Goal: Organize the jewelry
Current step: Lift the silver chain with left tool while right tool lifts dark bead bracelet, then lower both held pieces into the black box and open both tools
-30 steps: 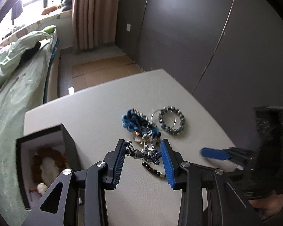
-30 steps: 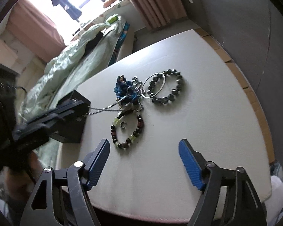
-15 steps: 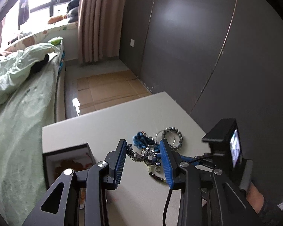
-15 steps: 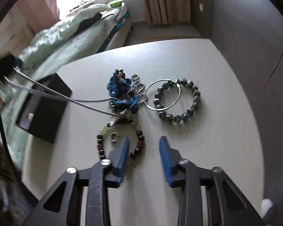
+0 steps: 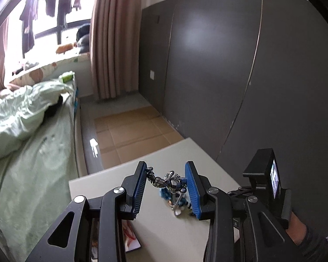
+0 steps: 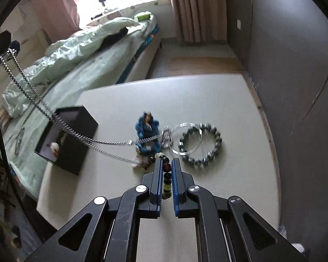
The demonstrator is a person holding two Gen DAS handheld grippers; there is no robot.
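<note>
Silver chain necklace, one, strung taut through the air from high at far left down to the jewelry heap on one pale table. Left gripper raised above that table, blue pads spread, a clump of silver links hanging between them; whether pinched or merely draped, cannot tell. Right gripper low at the near side of the heap, pads pressed nearly together, pinching one bracelet of mixed dark, red and pale beads. One blue cord bundle at the heap's middle, touching the chain's lower end. Just right of the bundle, one thin silver hoop, overlapping one grey beaded bracelet. Left of the bundle, well apart, one open black box with pale items inside, too small to count. Beyond the table, one bed with green bedding.
</note>
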